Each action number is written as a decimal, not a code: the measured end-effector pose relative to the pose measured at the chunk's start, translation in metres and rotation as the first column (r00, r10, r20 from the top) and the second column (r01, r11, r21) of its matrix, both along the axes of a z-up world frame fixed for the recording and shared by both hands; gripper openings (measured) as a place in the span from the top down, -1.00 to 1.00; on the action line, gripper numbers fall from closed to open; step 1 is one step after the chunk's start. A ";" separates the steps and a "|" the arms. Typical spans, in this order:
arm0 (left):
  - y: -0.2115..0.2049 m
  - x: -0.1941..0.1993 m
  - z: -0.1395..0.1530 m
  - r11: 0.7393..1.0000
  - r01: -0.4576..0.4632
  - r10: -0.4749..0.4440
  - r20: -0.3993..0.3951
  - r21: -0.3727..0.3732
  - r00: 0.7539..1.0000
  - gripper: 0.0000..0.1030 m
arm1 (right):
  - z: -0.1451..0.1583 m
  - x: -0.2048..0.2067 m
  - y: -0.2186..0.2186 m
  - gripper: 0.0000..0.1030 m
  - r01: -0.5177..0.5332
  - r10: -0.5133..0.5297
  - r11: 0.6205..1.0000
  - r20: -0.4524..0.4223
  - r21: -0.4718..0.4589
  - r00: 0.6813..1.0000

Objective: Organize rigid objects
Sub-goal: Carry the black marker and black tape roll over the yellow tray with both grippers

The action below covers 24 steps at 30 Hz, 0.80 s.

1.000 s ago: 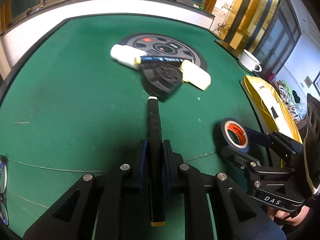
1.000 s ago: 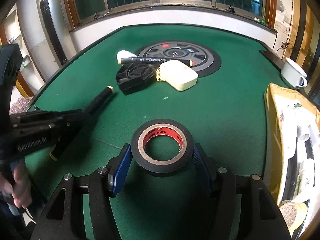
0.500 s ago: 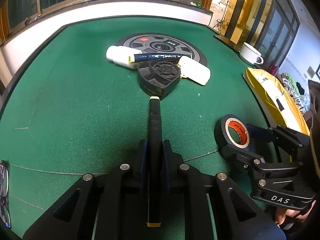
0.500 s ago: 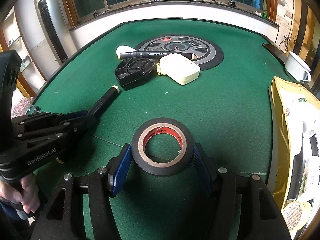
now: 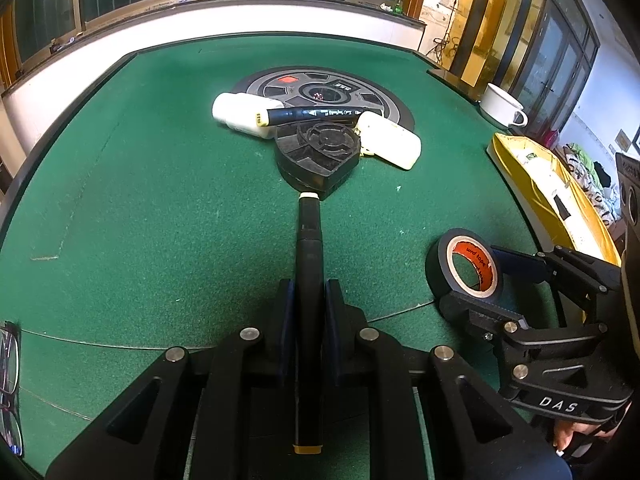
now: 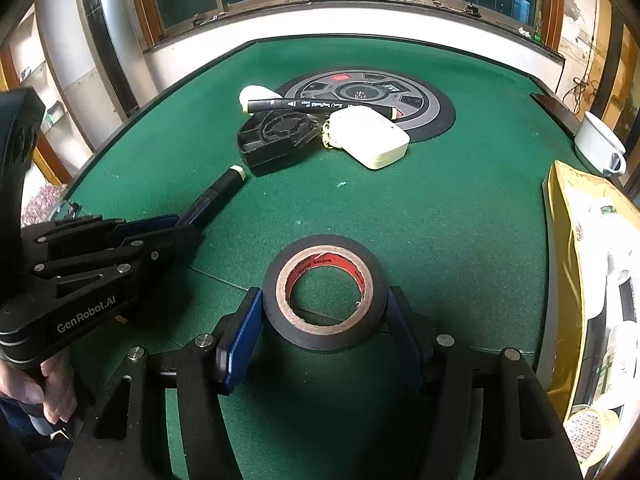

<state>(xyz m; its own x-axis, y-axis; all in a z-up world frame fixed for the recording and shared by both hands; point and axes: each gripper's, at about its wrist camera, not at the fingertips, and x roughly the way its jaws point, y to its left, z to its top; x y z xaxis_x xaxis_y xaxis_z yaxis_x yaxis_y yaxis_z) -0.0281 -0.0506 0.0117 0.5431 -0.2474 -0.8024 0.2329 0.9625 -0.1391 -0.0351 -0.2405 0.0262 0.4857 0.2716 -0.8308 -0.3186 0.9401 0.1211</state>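
Meanwhile, on a green felt table point(image 5: 140, 184), the left gripper point(image 5: 308, 300) stood clamped on a black marker point(image 5: 308, 248), its pale-capped tip reaching forward to just short of a black plastic housing point(image 5: 316, 156). The right gripper point(image 6: 324, 316) was closed on a roll of black tape point(image 6: 324, 292) with a red-printed core, its blue pads point(image 6: 240, 340) pressing the roll's outer sides while the roll was held over the felt.

Farther off, near the table's round grey centre panel point(image 6: 424, 104), lay a small cluster: the housing, a cream-coloured case point(image 6: 372, 140) touching its right side, a white bottle point(image 5: 240, 114) lying to the left, and a second black marker point(image 6: 320, 104) resting across the top of the group. A yellow-edged box point(image 6: 568, 248) of sundries sat at the table's right edge, with a white mug point(image 6: 600, 144) beyond it. A hand point(image 6: 44, 384) gripped the left tool's handle.
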 end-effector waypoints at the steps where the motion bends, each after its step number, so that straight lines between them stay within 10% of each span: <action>1: 0.000 0.000 0.000 1.000 -0.002 0.002 0.000 -0.001 1.000 0.75 | 0.000 0.000 -0.002 -0.09 0.003 -0.003 1.000 -0.001 0.014 1.000; 24: -0.032 -0.011 0.037 0.997 0.066 -0.063 0.050 -0.050 0.997 0.75 | 0.037 -0.030 -0.037 -0.09 0.006 -0.025 0.985 0.103 0.173 0.994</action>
